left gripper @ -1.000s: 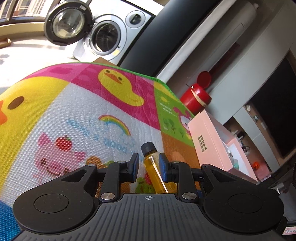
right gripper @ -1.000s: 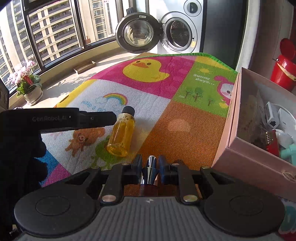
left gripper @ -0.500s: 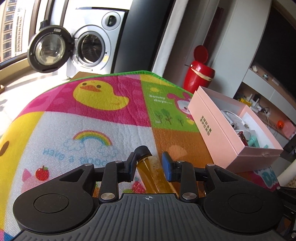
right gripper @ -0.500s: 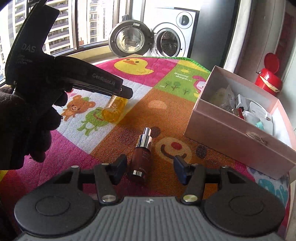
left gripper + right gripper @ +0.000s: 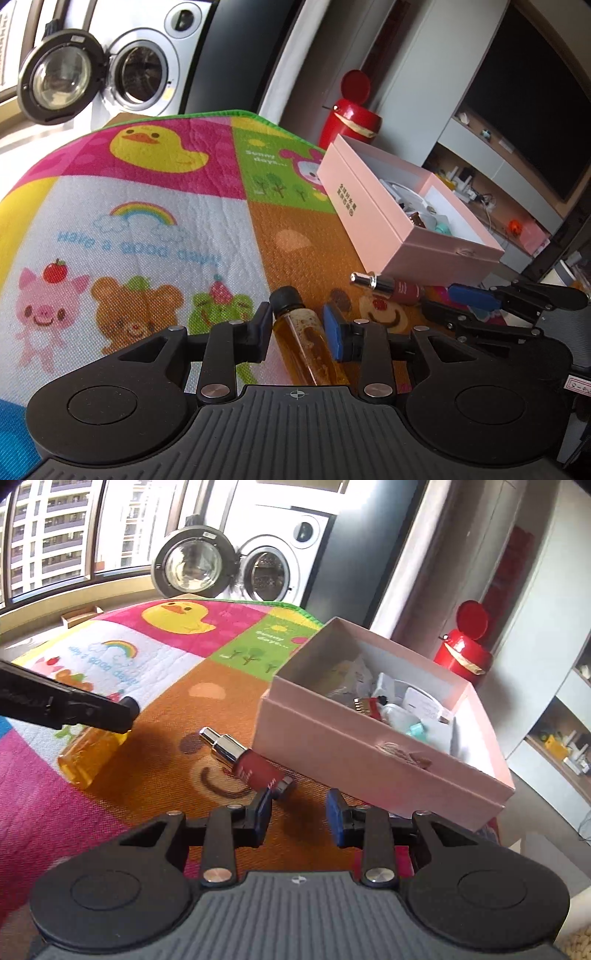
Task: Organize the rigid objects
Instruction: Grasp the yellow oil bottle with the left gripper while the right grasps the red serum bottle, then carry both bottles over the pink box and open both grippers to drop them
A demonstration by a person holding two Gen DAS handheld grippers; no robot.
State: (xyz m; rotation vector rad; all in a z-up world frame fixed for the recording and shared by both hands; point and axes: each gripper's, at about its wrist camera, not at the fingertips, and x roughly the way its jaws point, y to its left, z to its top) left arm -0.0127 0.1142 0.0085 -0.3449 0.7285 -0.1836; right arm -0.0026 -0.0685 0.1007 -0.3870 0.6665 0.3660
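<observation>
A yellow oil bottle [image 5: 303,332] with a black cap lies on the play mat [image 5: 147,221] between the fingers of my left gripper [image 5: 298,326]. Those jaws are opening and the pads stand just off the glass. In the right wrist view the same yellow bottle [image 5: 88,757] rests under the left gripper [image 5: 125,716]. A dark red pump bottle [image 5: 251,764] lies on the mat beside the pink box [image 5: 351,753]. My right gripper [image 5: 299,808] is just behind the red bottle's base, jaws closing with nothing between them. The left wrist view shows the red bottle [image 5: 399,288], the right gripper [image 5: 439,301] and the pink box [image 5: 369,221].
The open pink box holds several small items. A red lidded bin [image 5: 463,653] stands on the floor behind it. A washing machine [image 5: 266,572] with its door swung open is beyond the mat's far edge. Shelves and a screen [image 5: 524,110] are at the right.
Both grippers have let go: the yellow bottle and the red bottle now lie on the mat. The right gripper swung toward the box and its jaws narrowed. The left gripper rolled level.
</observation>
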